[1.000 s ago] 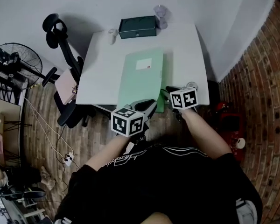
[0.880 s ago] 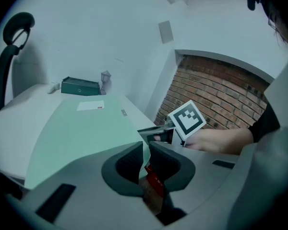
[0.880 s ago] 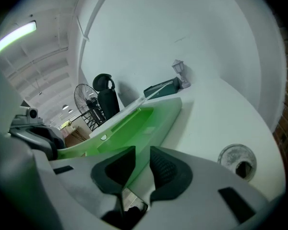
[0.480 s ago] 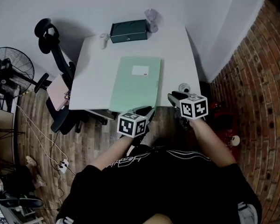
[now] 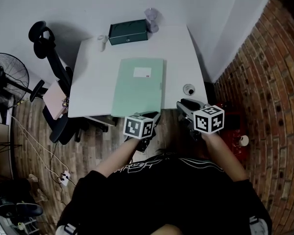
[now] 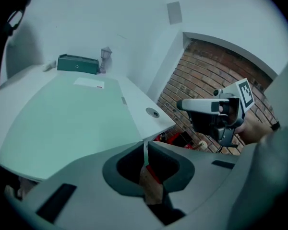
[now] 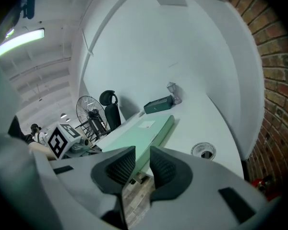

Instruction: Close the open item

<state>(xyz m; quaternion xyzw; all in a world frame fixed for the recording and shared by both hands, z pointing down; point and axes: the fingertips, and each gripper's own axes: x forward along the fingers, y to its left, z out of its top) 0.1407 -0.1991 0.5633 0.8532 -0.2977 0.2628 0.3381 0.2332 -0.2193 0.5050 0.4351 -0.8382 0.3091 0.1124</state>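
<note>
A pale green folder (image 5: pixel 137 87) lies flat and closed on the white table (image 5: pixel 179 58), a white label on its cover; it also shows as the folder (image 6: pixel 67 114) in the left gripper view and the folder (image 7: pixel 151 128) in the right gripper view. My left gripper (image 5: pixel 154 115) hangs just off the table's near edge, by the folder's near end; its jaws (image 6: pixel 145 145) are shut on nothing. My right gripper (image 5: pixel 182 103) is off the near right corner of the table, its ribbed pads (image 7: pixel 142 155) a small gap apart with nothing between them.
At the table's far edge stand a dark green box (image 5: pixel 128 33), a clear cup (image 5: pixel 151 15) and a small white thing (image 5: pixel 102 39). A round cable hole (image 5: pixel 188 89) sits right of the folder. An office chair (image 5: pixel 49 53) and a fan (image 5: pixel 7 77) stand left, a brick wall (image 5: pixel 264 72) right.
Both grippers have drawn back from the folder's near end and the table edge toward the person. The right jaws have narrowed. The folder lies as before.
</note>
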